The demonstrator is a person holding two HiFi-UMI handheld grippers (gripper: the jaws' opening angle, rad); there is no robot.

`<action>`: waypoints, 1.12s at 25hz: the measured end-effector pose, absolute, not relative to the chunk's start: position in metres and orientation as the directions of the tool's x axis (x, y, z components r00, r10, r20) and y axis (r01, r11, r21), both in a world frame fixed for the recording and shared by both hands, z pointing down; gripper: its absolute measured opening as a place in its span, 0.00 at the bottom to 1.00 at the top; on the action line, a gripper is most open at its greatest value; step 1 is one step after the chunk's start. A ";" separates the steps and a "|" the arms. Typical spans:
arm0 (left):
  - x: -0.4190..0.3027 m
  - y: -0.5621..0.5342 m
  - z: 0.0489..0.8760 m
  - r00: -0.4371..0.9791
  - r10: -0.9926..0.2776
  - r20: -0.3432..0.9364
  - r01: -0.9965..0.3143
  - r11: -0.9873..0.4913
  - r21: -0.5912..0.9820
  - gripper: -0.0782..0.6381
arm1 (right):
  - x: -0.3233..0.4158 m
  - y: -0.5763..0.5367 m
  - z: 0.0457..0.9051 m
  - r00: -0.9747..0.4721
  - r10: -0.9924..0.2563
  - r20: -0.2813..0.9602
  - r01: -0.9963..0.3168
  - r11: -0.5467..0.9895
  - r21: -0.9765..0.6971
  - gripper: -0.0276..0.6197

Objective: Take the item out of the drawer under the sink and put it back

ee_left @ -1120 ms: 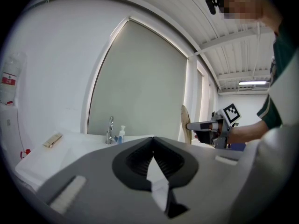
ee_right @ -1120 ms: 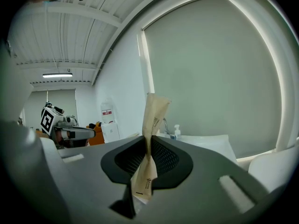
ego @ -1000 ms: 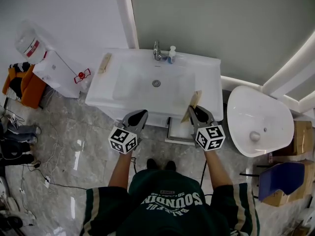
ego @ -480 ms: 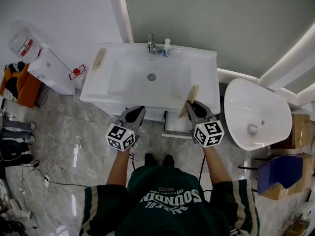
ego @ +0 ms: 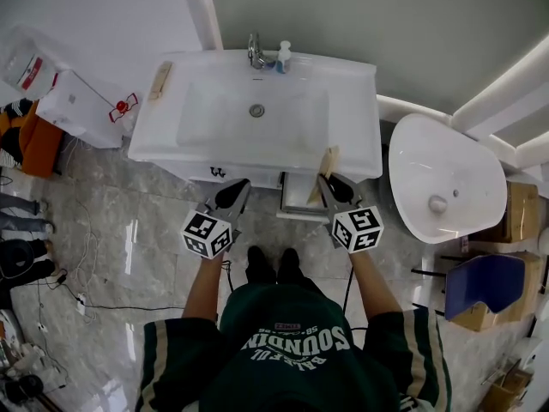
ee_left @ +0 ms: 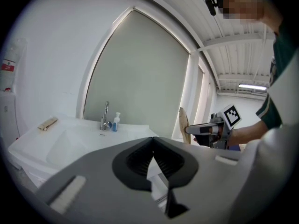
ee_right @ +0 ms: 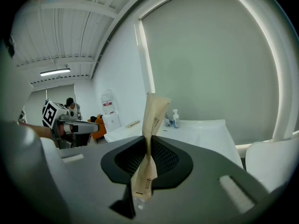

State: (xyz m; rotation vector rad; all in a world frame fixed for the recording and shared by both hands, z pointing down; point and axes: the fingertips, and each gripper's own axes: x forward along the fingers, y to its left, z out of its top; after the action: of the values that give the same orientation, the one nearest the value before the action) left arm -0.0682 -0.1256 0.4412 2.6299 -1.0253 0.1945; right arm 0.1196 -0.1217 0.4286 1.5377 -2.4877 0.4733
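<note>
My right gripper (ego: 330, 187) has its fingers (ee_right: 166, 157) pinching a beige paper packet (ee_right: 152, 125) at about mid-length. The packet stands upright, creased where the pads squeeze it, its top well above the fingers and its lower end hanging just below them. From the head view the packet (ego: 328, 161) is out of the drawer (ego: 300, 200), up in the air over the right front corner of the sink (ego: 360, 136).

The drawer is pulled open under the sink's front edge, between my two grippers. It is pale inside, and I cannot make out what is in it.

My left gripper (ego: 236, 192) is empty – its fingers (ee_left: 135, 160) are pressed together with nothing between them. It hangs just in front of the sink, left of the drawer, well apart from the right one. Its own view looks across at the right gripper (ee_left: 205, 129) and the packet.

At the back of the sink stand a tap (ego: 255, 51) and a soap bottle (ego: 283, 57), side by side. I am standing on a grey marbled floor (ego: 129, 256).
</note>
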 end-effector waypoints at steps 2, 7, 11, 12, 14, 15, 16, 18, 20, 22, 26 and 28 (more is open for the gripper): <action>-0.065 -0.120 0.450 0.739 -0.627 0.246 -0.673 -0.696 0.249 0.18 | 0.119 -0.113 0.439 -0.454 -0.826 0.333 -0.891 0.415 -0.185 0.12; -0.060 -0.108 0.471 0.746 -0.608 0.273 -0.666 -0.693 0.276 0.18 | 0.118 -0.096 0.463 -0.459 -0.806 0.374 -0.889 0.413 -0.199 0.12; -0.053 -0.098 0.485 0.753 -0.592 0.289 -0.658 -0.691 0.299 0.18 | 0.119 -0.083 0.486 -0.462 -0.780 0.422 -0.886 0.421 -0.192 0.12; -0.053 -0.096 0.489 0.755 -0.586 0.294 -0.655 -0.692 0.303 0.18 | 0.118 -0.080 0.494 -0.466 -0.769 0.438 -0.883 0.430 -0.187 0.12; -0.053 -0.091 0.498 0.757 -0.576 0.310 -0.653 -0.692 0.307 0.18 | 0.114 -0.074 0.513 -0.480 -0.740 0.471 -0.874 0.451 -0.182 0.12; -0.053 -0.089 0.503 0.756 -0.573 0.317 -0.653 -0.690 0.311 0.18 | 0.113 -0.071 0.523 -0.485 -0.724 0.490 -0.869 0.462 -0.178 0.12; -0.053 -0.087 0.509 0.755 -0.570 0.324 -0.654 -0.687 0.316 0.18 | 0.112 -0.068 0.534 -0.489 -0.707 0.512 -0.864 0.474 -0.171 0.12; -0.054 -0.082 0.521 0.752 -0.566 0.339 -0.658 -0.677 0.330 0.18 | 0.113 -0.064 0.558 -0.487 -0.671 0.559 -0.855 0.498 -0.148 0.12; -0.056 -0.077 0.534 0.747 -0.562 0.356 -0.663 -0.664 0.344 0.18 | 0.112 -0.060 0.582 -0.483 -0.632 0.606 -0.841 0.529 -0.118 0.12; -0.060 -0.071 0.548 0.740 -0.558 0.375 -0.671 -0.650 0.358 0.18 | 0.110 -0.059 0.607 -0.482 -0.593 0.645 -0.815 0.573 -0.082 0.12; -0.068 -0.061 0.570 0.727 -0.554 0.405 -0.685 -0.624 0.376 0.18 | 0.107 -0.058 0.655 -0.471 -0.509 0.720 -0.750 0.661 -0.023 0.12; -0.070 -0.058 0.582 0.722 -0.553 0.416 -0.691 -0.615 0.381 0.18 | 0.110 -0.060 0.682 -0.460 -0.475 0.750 -0.728 0.685 -0.013 0.12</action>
State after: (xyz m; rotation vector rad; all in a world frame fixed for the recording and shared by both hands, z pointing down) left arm -0.0700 -0.0585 0.5820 2.4018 -0.9450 0.3506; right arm 0.1104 -0.0604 0.6815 0.9188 -2.1437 0.4317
